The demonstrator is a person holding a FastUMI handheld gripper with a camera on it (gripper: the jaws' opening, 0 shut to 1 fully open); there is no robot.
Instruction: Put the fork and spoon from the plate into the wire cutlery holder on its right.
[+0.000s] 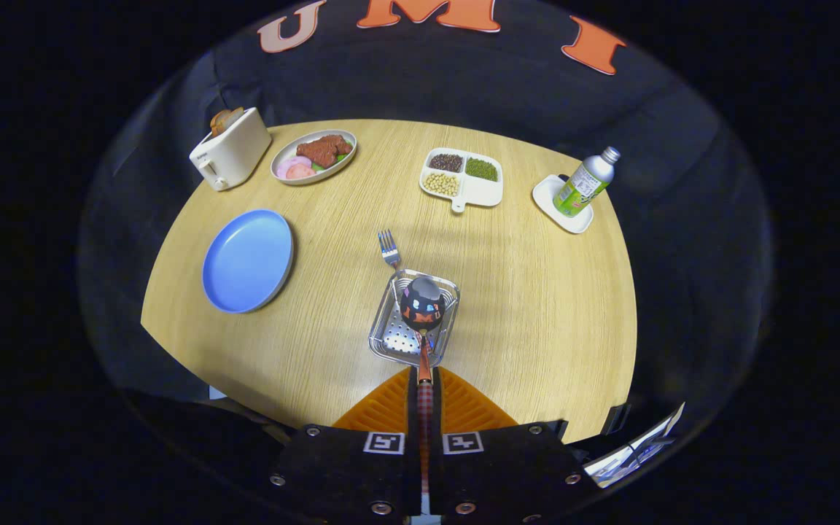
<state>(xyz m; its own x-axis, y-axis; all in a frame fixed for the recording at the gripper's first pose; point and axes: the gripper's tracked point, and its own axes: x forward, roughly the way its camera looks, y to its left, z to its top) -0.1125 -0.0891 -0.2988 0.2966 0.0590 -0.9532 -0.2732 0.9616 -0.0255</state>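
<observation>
The spoon (422, 305) is clamped by its handle between the two fingers of the gripper (424, 379), its bowl held out ahead of them, over the cutlery holder (414, 318). The holder stands on the wooden table (537, 292) just beyond the fingers. The fork (391, 257) stands in the holder's far left corner, tines up, leaning out over the rim. The blue plate (248, 260) lies left of the holder, well apart from it. Farther back are a toaster (230, 149) with bread, a dish of food (313, 156), a divided tray of beans (461, 177), and a bottle (585, 184) on a small white dish (562, 203).
</observation>
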